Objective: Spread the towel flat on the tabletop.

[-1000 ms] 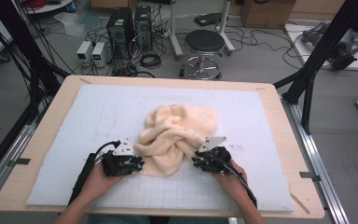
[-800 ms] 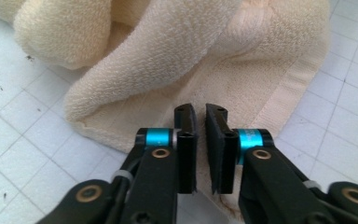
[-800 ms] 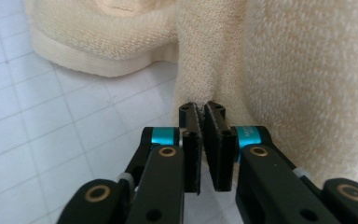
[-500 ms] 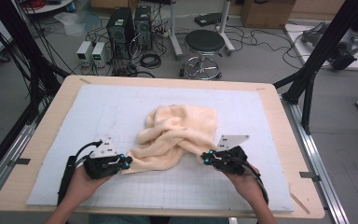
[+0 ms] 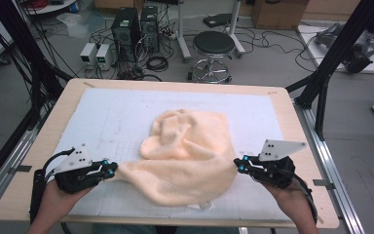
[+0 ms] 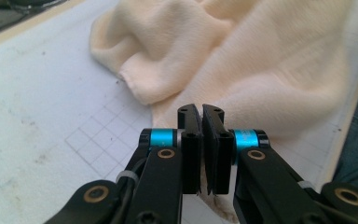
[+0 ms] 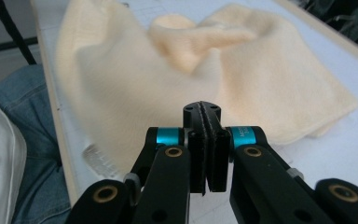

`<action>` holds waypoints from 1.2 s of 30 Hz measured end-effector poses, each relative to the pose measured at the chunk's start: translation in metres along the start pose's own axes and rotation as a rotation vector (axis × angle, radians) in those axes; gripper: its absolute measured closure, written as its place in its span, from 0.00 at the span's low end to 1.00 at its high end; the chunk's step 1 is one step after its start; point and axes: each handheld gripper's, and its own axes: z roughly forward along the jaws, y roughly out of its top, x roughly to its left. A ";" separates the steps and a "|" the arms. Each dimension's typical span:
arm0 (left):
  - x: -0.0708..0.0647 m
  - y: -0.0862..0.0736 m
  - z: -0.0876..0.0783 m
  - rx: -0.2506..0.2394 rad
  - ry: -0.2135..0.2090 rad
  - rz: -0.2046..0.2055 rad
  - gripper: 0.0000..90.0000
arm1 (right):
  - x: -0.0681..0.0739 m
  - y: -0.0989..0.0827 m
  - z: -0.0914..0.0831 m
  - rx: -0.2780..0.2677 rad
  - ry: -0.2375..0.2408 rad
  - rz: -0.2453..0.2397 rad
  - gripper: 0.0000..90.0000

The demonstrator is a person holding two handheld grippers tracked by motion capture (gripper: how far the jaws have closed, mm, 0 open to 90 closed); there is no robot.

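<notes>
Two grippers on my screens, both clamped on one cloth.

Item 1, left gripper [image 5: 111, 169]: lower left of the high view, carried in a hand [image 5: 58, 200] that enters from the bottom edge. Its jaws have just been closing and now stand pressed together. In the left gripper view [image 6: 201, 112] I see pale fabric caught between the black pads, with a frayed scrap hanging out beneath them at bottom centre.

Item 2, right gripper [image 5: 240, 165]: lower right of the high view, in the other hand [image 5: 292, 200]. Its jaws have also just been closing and now meet. In the right gripper view [image 7: 203, 109] the pads are nipped tight on a thin edge of the same fabric.

Item 3, towel [image 5: 190, 156]: cream, fleecy, at the centre of the high view. Its near edge runs taut between the two grippers, from lower left to lower right. The rest lies in a rumpled heap toward the middle of the frame, and a small tag shows at its bottom hem.

Item 4, mat [image 5: 107, 117]: white, gridded, under the towel, covering most of the table.

Item 5, table [image 5: 292, 112]: light wood, its border showing all round the mat.

Item 6, stool [image 5: 213, 44]: round and black, on the floor at top centre, beyond the table.
</notes>
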 end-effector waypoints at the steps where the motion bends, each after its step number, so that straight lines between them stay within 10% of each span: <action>1: 0.004 -0.003 0.008 0.010 -0.012 -0.019 0.95 | -0.006 -0.004 0.007 -0.001 0.006 0.026 0.99; 9: 0.013 -0.015 0.041 0.057 -0.089 -0.046 0.81 | -0.023 -0.033 0.074 0.069 0.123 0.115 0.90; 14: 0.015 -0.004 0.036 0.021 -0.101 -0.027 0.56 | -0.009 -0.033 0.083 0.080 0.171 0.073 0.76; 21: 0.013 0.001 0.064 0.046 -0.130 -0.010 0.49 | 0.008 -0.037 0.098 0.110 0.240 0.064 0.54; 26: 0.015 -0.002 0.095 0.135 -0.162 0.003 0.56 | 0.015 -0.043 0.118 0.225 0.196 -0.007 0.62; 29: 0.018 -0.007 0.107 0.202 -0.181 0.005 0.73 | 0.010 -0.043 0.120 0.226 0.197 -0.011 0.87; 36: 0.011 -0.012 0.088 0.208 -0.156 0.017 0.91 | -0.001 -0.042 0.125 0.213 0.234 0.006 0.95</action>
